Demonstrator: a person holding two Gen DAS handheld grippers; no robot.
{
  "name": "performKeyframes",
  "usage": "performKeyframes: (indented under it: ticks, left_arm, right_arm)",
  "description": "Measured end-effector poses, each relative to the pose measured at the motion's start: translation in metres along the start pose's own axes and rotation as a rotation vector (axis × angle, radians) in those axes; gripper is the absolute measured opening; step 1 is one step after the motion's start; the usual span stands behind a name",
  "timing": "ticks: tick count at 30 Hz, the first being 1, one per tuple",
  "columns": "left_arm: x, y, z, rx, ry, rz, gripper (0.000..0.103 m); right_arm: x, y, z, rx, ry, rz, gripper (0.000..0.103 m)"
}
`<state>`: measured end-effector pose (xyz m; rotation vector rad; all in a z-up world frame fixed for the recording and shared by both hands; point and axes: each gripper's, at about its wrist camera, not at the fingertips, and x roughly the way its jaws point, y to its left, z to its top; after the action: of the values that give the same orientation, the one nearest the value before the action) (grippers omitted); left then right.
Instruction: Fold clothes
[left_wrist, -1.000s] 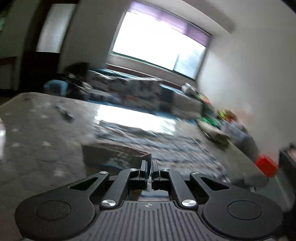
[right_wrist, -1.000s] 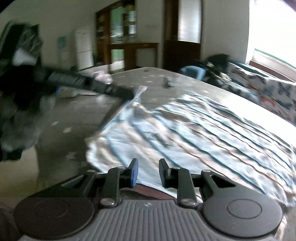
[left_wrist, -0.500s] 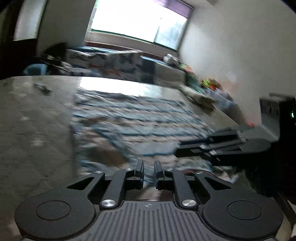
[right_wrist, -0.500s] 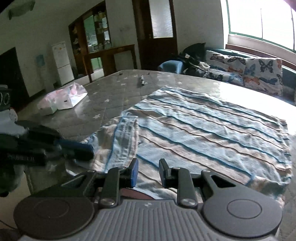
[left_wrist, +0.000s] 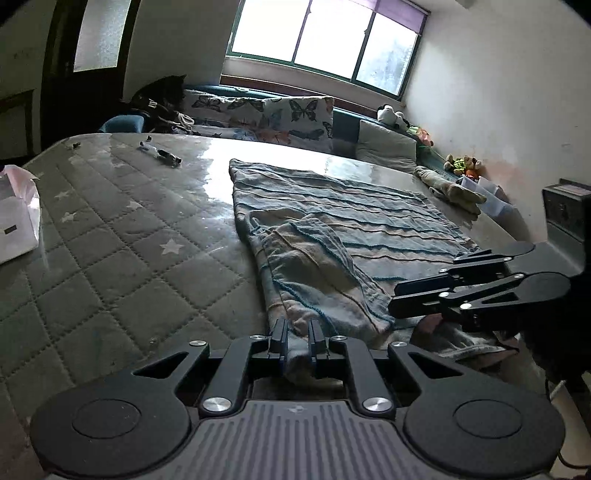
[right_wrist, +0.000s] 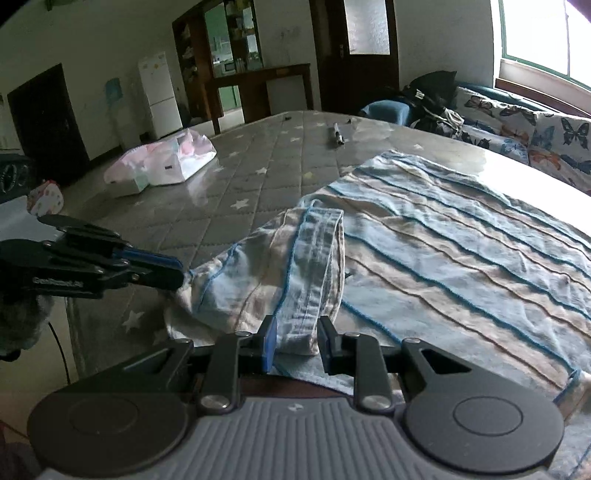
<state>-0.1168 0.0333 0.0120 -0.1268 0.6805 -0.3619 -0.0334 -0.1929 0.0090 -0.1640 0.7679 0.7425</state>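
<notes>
Striped cotton, pale blue and beige with thin raised ribs of darker blue, lay spread across the mattress (left_wrist: 110, 258): the garment (left_wrist: 343, 225) was mostly flat, its near corner flipped back on itself into a soft, crumpled flap. The mattress was grey and quilted in diamonds, dotted with small white stars and glossy where window light struck it. The left tongs (left_wrist: 296, 339), matte black with blue-edged pads, stood with a narrow gap between their fingers, and the bunched near edge of the garment ran up into that gap; from the pictures I could not tell whether the pads were actually pinching it. The right tongs (right_wrist: 295, 341) stood parted, their fingers on either side of a folded, stitched band of the same cloth without clearly pressing it. Each pair showed in the other's view, coming in low from the side, close to the garment's near edge. Farther back on the mattress lay a dark marker pen (right_wrist: 338, 134) and a crinkled pink-and-white plastic bag (right_wrist: 162, 162) with a white box inside. Along the window ran a bench with butterfly-print cushions (left_wrist: 291, 118), and soft toys (left_wrist: 461, 164) sat by the plastered wall.
</notes>
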Motion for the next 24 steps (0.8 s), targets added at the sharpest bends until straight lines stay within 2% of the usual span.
performKeyframes:
  ticks: [2,7,10,14,19,24]
  left_arm:
    - [-0.002,-0.001,-0.002,0.012,0.002,0.001,0.025]
    - [0.003,-0.004,-0.005,0.037,0.014,0.011,0.025]
    - [0.007,-0.004,-0.005,0.046,0.028,0.025,0.017]
    - [0.004,-0.001,-0.004,0.059,0.037,0.038,0.013]
    - [0.004,0.0,-0.003,0.085,0.062,0.043,0.013]
    - [-0.009,0.001,0.011,0.119,0.018,0.051,0.015]
  right_arm:
    - [0.002,-0.001,-0.001,0.001,0.009,-0.005,0.023]
    - [0.004,0.001,-0.003,-0.002,0.018,-0.009,0.013]
    - [0.0,0.005,-0.003,-0.012,0.007,-0.018,0.006]
    - [-0.015,0.009,-0.001,-0.027,-0.022,-0.008,0.006]
    - [-0.008,0.012,-0.005,-0.05,0.034,0.012,0.008]
    - [-0.019,0.002,0.009,-0.038,0.009,0.023,0.013]
